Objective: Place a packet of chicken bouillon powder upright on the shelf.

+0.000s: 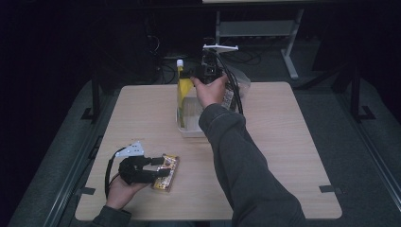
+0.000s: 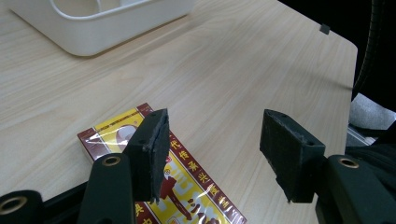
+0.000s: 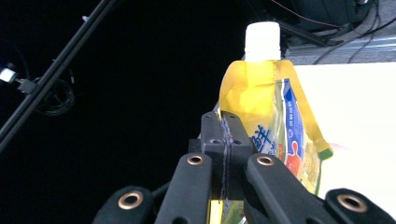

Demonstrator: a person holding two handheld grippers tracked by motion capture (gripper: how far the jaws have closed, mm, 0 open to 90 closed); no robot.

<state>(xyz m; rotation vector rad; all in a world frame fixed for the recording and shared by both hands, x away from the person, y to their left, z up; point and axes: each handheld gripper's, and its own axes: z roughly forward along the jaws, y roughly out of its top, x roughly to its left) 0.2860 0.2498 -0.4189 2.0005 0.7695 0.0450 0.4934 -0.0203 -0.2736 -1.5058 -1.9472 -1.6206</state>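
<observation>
Yellow spout pouch clamped in right claw above white bin, bench 12 o'clock. Left claw released over snack box, 7 o'clock.

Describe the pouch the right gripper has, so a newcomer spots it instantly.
On the wooden table, find the white bin at its far middle. Above it, the right gripper pinches a yellow spouted pouch; its white screw cap distinguishes it from the flat red-and-yellow box nearby.

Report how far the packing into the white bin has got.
Done: nothing can be seen settled inside the white bin. In hand: the right gripper is shut on the yellow spouted drink pouch, held at the bin's far edge. Left: the red-and-yellow box lies on the table; the left gripper is open above it, not gripping.
</observation>
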